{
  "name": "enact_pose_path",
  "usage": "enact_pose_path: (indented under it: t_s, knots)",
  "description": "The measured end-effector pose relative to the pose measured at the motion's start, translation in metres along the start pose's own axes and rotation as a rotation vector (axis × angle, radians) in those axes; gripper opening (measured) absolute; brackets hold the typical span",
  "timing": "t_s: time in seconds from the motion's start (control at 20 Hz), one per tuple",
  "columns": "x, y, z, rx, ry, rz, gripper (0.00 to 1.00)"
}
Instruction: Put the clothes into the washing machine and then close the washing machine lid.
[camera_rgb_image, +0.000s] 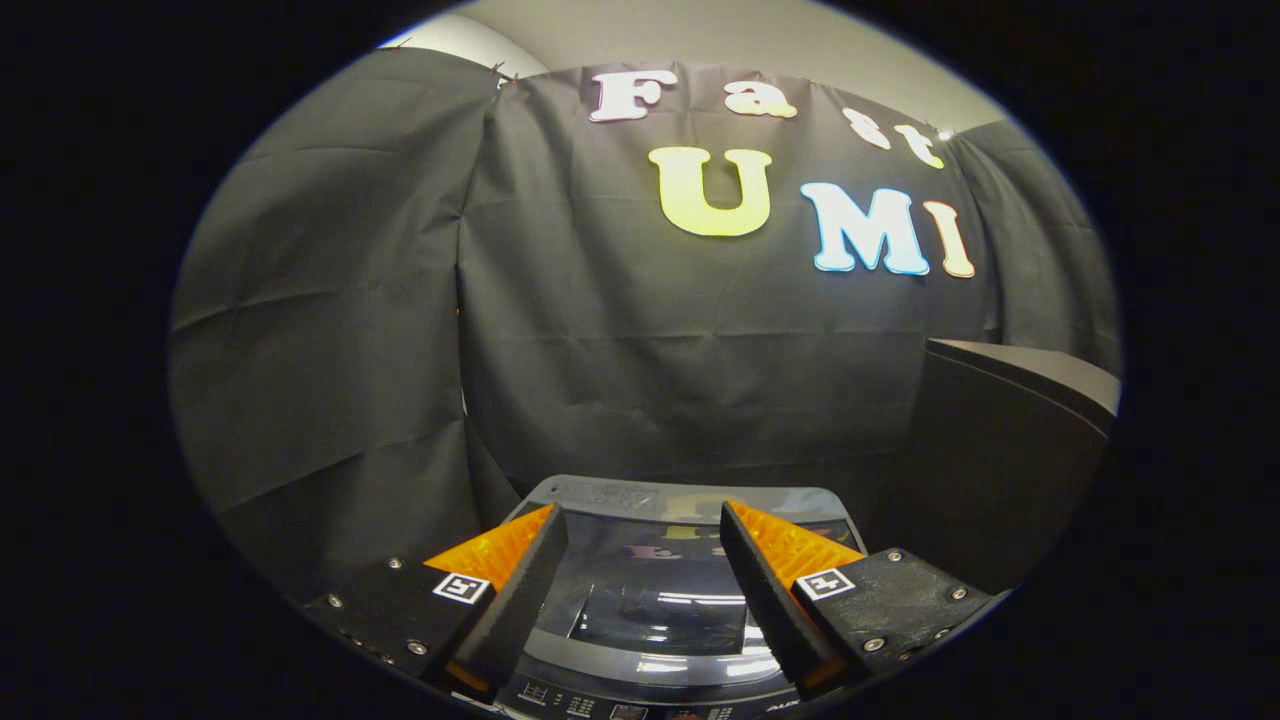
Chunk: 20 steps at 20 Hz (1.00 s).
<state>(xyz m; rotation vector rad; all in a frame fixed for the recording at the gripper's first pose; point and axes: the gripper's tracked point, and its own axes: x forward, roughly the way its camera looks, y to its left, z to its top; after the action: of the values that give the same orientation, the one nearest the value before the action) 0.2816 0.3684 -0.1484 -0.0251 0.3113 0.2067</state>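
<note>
Claw (640, 525) spread, holding nothing, above washer (650, 640); glass lid (650, 590) down between fingers; dark panel (1010, 440) right.

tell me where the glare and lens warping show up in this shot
Gripper view: bright streaks of glare lie on the glossy washing machine lid, seen between the open fingers of the gripper, which hold nothing; the fisheye lens bows the black cloth wall and the dark cabinet beside the machine; the cloth is dimly lit, and the scene stays fairly sharp.
</note>
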Motion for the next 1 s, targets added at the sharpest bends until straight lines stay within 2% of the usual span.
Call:
enact_pose_path:
  t_s: [0.55, 0.8, 1.0]
  knots:
    - [-0.083, -0.005, 0.077, 0.032, -0.145, 0.001, 0.96]
    - [-0.133, -0.012, 0.083, 0.015, -0.177, 0.042, 0.96]
    - [-0.186, -0.038, 0.090, -0.006, -0.210, 0.049, 0.95]
